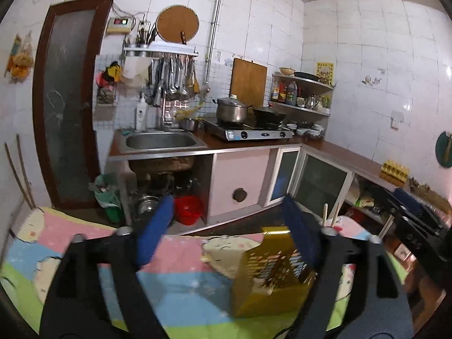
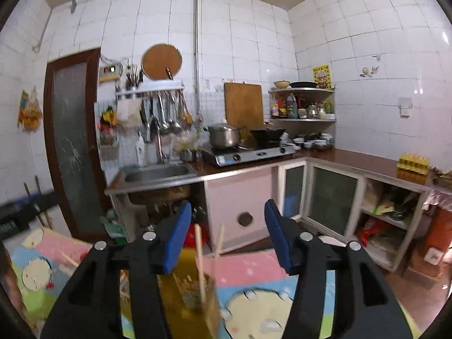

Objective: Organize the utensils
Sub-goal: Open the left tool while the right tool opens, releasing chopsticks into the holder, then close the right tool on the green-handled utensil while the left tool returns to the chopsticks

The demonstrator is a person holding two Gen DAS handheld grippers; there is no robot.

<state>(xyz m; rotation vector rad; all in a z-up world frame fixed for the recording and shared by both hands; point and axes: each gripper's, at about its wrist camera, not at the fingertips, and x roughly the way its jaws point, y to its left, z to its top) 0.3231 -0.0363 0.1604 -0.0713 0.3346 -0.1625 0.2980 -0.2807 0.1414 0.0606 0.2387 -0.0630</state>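
A yellow perforated utensil holder (image 1: 271, 276) stands on the cartoon-print cloth (image 1: 180, 265). Two wooden chopsticks (image 1: 330, 214) stick up behind it. My left gripper (image 1: 228, 223) is open and empty, its right finger in front of the holder's top right edge. In the right wrist view the holder (image 2: 197, 285) sits below and between my open right gripper's (image 2: 226, 234) fingers, with chopsticks (image 2: 201, 262) standing in it. Another chopstick (image 2: 67, 258) lies on the cloth at the left. The right gripper (image 1: 418, 220) also shows at the right edge of the left wrist view.
Behind the cloth-covered table stands a kitchen counter with a steel sink (image 1: 161, 141), a gas stove (image 1: 248, 132) with a pot and a wok, and hanging ladles (image 1: 175, 76). A red bucket (image 1: 188, 209) sits under the sink. An egg tray (image 2: 414, 163) rests on the right counter.
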